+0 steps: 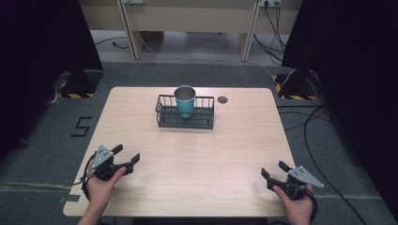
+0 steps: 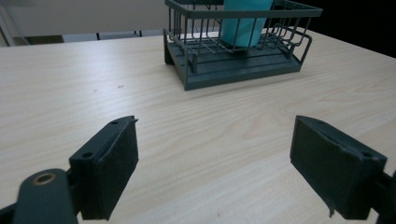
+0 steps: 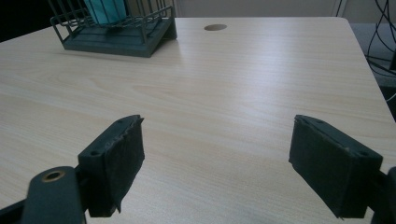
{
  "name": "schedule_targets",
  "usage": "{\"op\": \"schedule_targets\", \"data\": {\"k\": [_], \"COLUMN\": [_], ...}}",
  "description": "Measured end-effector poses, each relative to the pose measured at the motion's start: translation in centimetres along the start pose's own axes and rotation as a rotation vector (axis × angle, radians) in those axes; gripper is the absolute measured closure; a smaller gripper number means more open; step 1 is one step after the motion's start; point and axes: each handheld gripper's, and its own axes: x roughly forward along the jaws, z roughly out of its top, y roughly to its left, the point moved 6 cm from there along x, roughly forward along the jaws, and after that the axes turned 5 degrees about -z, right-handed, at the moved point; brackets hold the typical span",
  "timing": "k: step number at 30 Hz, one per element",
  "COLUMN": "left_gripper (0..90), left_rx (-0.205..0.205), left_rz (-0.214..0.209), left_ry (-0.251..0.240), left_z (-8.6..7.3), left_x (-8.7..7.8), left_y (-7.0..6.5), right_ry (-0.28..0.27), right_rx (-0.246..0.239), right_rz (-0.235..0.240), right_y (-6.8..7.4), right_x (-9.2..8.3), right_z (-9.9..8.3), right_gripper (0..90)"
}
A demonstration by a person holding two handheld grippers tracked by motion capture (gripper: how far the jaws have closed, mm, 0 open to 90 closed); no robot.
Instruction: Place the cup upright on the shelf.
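From above, your left gripper [image 1: 126, 156] and right gripper [image 1: 273, 170] rest at the table's [image 1: 141, 117] near corners, both spread and empty. The teal cup [image 1: 185, 102] stands upright in the wire basket [image 1: 164, 117] at the far middle. In your left gripper view the basket [image 2: 224, 70] lies far right; in your right gripper view, far left [image 3: 116, 42].

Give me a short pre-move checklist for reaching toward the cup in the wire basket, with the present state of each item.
1. Left claw open, nothing held: ok.
2. Right claw open, nothing held: ok.
3. Teal cup upright inside the wire basket: ok.
4. Tabletop between the claws and the basket free of obstacles: ok.
5. Basket standing flat on the table, away from its edges: ok.
6. Cup empty: cannot tell; its inside is not clearly seen.
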Motion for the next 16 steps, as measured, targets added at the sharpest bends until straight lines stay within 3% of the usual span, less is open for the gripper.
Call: {"op": "schedule_targets", "data": {"k": [6,16], "left_gripper": [14.7,14.7], "left_rx": [-0.011,-0.026], "left_rz": [0.018,0.023], "left_ry": [-0.022,-0.014], "left_z": [0.02,-0.38], "left_x": [-0.57,-0.57], "left_y": [0.42,0.92], "right_ry": [0.007,0.006], "right_rx": [-0.006,-0.006], "right_rz": [0.007,0.009], "right_y": [0.10,0.11], "right_x": [0.06,0.04], "right_z": [-0.01,-0.01], "right_gripper": [18.6,18.6]}}
